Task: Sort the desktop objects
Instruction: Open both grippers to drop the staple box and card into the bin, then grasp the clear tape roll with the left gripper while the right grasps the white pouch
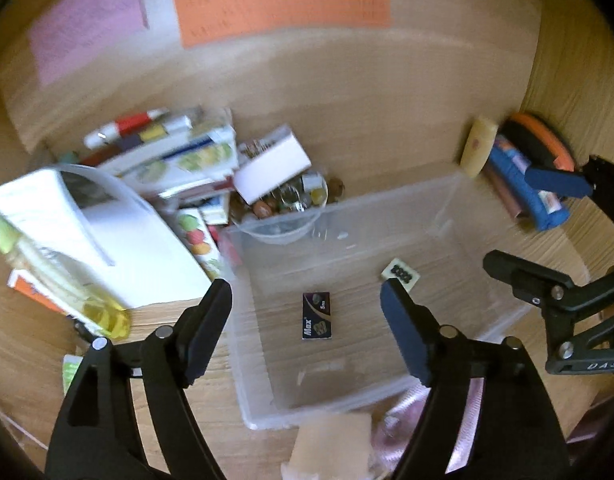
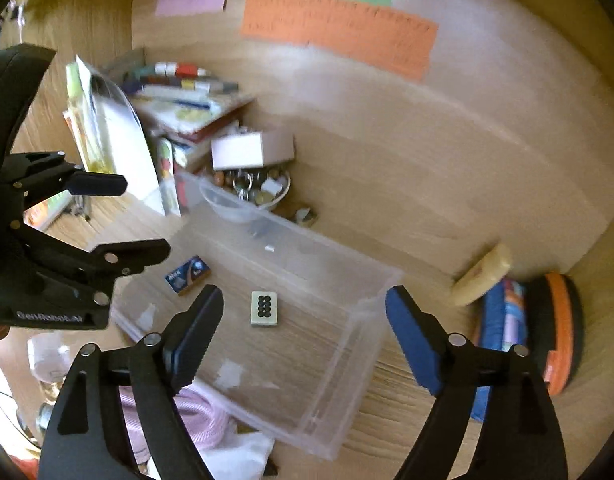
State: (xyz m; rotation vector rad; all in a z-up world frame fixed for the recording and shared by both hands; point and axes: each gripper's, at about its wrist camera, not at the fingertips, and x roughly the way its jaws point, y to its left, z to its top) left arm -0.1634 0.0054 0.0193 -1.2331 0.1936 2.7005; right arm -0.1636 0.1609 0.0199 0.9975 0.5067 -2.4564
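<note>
Plainly, both grippers hang above the clear bin [image 1: 447, 204], each over its own piece. Lower centre of the left view, the dark box [image 1: 316, 316] lies lengthwise between the left gripper [image 1: 307, 332]'s wide, empty jaws. The tile [image 2: 263, 308] lies likewise under the open, empty right gripper [image 2: 303, 340].

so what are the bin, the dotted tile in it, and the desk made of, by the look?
Bin: clear, slightly frosted plastic; the desk grain shows through its walls and floor.
Dotted tile: looks like hard, smooth plastic or resin, cream face with black dots; too small to be sure.
Desk: pale wood grain, matte, probably laminate or veneer; solid wood can't be ruled out.
</note>
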